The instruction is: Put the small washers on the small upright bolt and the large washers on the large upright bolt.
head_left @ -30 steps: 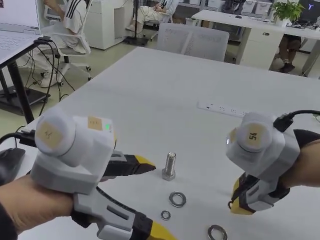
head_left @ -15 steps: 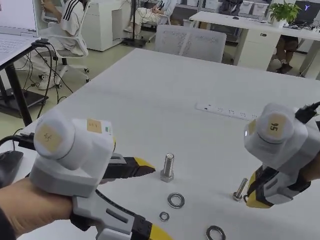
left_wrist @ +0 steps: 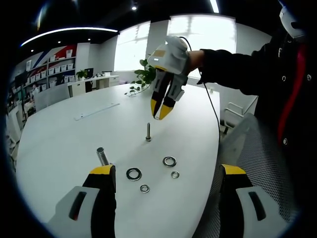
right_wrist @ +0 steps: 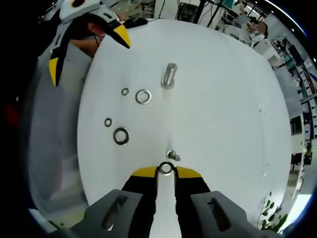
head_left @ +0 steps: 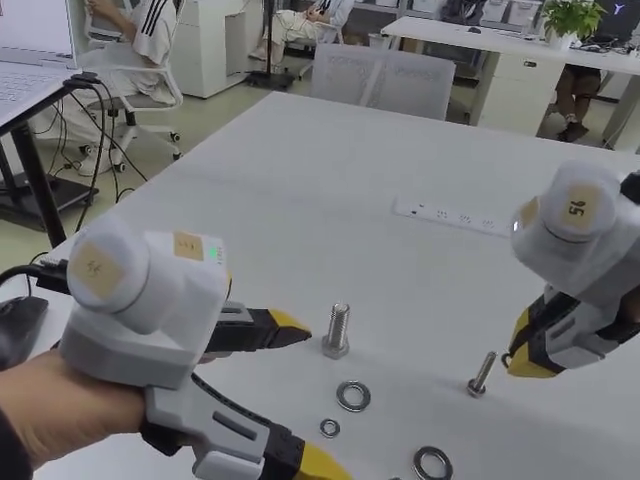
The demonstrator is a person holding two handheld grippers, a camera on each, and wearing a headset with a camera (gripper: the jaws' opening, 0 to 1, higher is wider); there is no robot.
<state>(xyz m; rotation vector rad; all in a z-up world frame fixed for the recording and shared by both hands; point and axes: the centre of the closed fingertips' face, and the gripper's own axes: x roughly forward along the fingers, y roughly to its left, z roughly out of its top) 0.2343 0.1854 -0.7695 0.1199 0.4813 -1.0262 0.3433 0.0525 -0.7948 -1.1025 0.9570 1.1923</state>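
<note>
The right gripper (head_left: 524, 360) hangs just to the right of the small bolt (head_left: 481, 373), a little above the white table (head_left: 300, 180). Its fingers are pressed together on a small washer (right_wrist: 166, 168), which sits right at the yellow tips. The small bolt stands on its head just past those tips.

The left gripper (head_left: 308, 395) is at the near left. Its fingers are wide apart and hold nothing. The large bolt (head_left: 337, 330) stands just to the right of its far finger.

More rings lie flat on the table on the near side of the bolts. There is a large washer (head_left: 352, 396) just near the large bolt, a second small washer (head_left: 329, 428) a bit nearer, and a second large washer (head_left: 432, 463) further right. The right gripper view also shows a third small washer (right_wrist: 108, 122) close to the near edge.

What could go wrong? The small bolt is thin and only stands on its head, so a bump from the yellow tips could tip it over. The hole in the ring is tiny. If the ring comes down tilted or a bit to one side, it may catch on the bolt top, slip out and roll away. The ring is pinched only by its edge, so it could twist too.

A round sticker on top of the right gripper has two numbers, turned sideways. They look like 56, but I am not sure. The sticker on the left gripper is too small to read.
</note>
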